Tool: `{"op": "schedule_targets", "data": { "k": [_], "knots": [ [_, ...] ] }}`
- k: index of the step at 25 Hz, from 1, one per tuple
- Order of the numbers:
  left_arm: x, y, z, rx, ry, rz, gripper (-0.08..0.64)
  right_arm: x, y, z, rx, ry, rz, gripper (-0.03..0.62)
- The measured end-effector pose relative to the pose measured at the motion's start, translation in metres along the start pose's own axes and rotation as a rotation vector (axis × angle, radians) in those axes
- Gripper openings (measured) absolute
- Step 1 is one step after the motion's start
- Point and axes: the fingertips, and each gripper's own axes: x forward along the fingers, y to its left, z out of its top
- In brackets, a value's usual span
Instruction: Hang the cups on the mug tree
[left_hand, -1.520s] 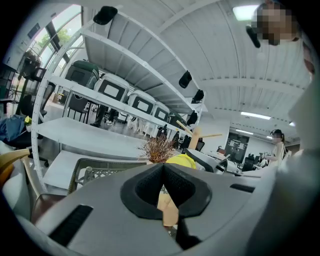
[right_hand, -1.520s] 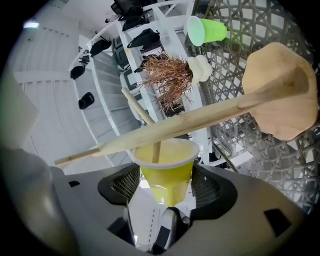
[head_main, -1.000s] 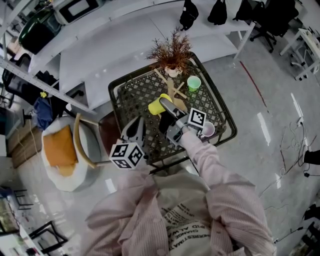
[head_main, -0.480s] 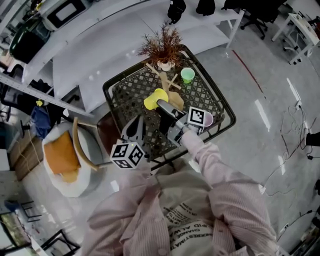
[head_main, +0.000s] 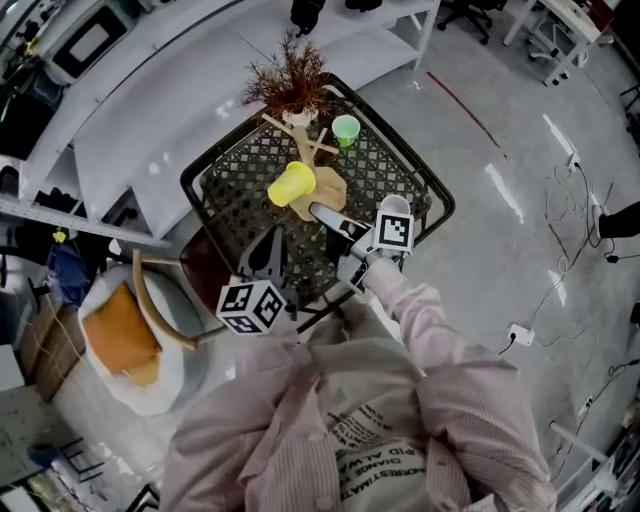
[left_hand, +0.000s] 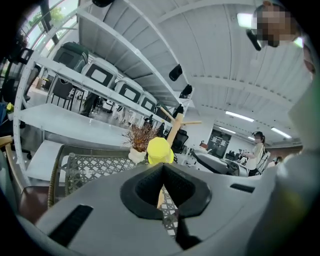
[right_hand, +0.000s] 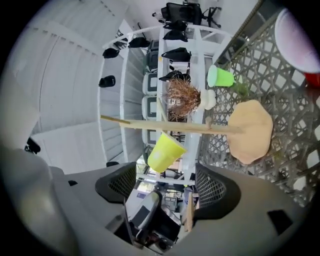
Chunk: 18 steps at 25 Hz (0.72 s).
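The wooden mug tree (head_main: 318, 158) stands on the lattice table (head_main: 225, 190). A yellow cup (head_main: 291, 185) hangs on one of its pegs. In the right gripper view the tree (right_hand: 175, 125) lies across the picture, with the yellow cup (right_hand: 165, 150) hanging from it just beyond the jaws. My right gripper (head_main: 318, 212) (right_hand: 165, 175) is open and close to that cup, with nothing between its pads. A green cup (head_main: 346, 130) (right_hand: 220, 77) sits on the table behind the tree. My left gripper (head_main: 271, 240) (left_hand: 162, 170) is shut and empty near the table's front edge. Past it I see the yellow cup (left_hand: 160, 150).
A dried plant in a pot (head_main: 290, 80) stands at the table's far side. A pale pink cup (right_hand: 300, 37) lies at the right of the right gripper view. A chair with an orange cushion (head_main: 120, 320) stands to the left. White shelving (head_main: 150, 100) runs behind the table.
The head view has shifted, so the table sits higher and further left in the picture. The right gripper's tip now stands slightly apart from the yellow cup. The left gripper holds its place.
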Motion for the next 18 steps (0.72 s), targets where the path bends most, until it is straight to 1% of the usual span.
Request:
{"op": "schedule_targets", "data": {
  "k": [7,11,15,18],
  "knots": [
    [0.0,-0.015,-0.019,0.003,0.064,-0.082,-0.002,-0.039,-0.011,-0.003,-0.128,-0.067,-0.131,0.341],
    [-0.002,-0.023,-0.031,0.005,0.097,-0.123,-0.002,-0.055,-0.008,-0.004,-0.218,-0.103,-0.158,0.341],
    [-0.006,-0.037,-0.053,-0.006,0.144,-0.17,-0.002,-0.084,-0.015,-0.005,-0.294,-0.165,-0.244,0.341],
    [-0.012,-0.042,-0.067,-0.009,0.175,-0.194,-0.002,-0.099,-0.023,-0.01,-0.345,-0.186,-0.308,0.341]
  ]
}}
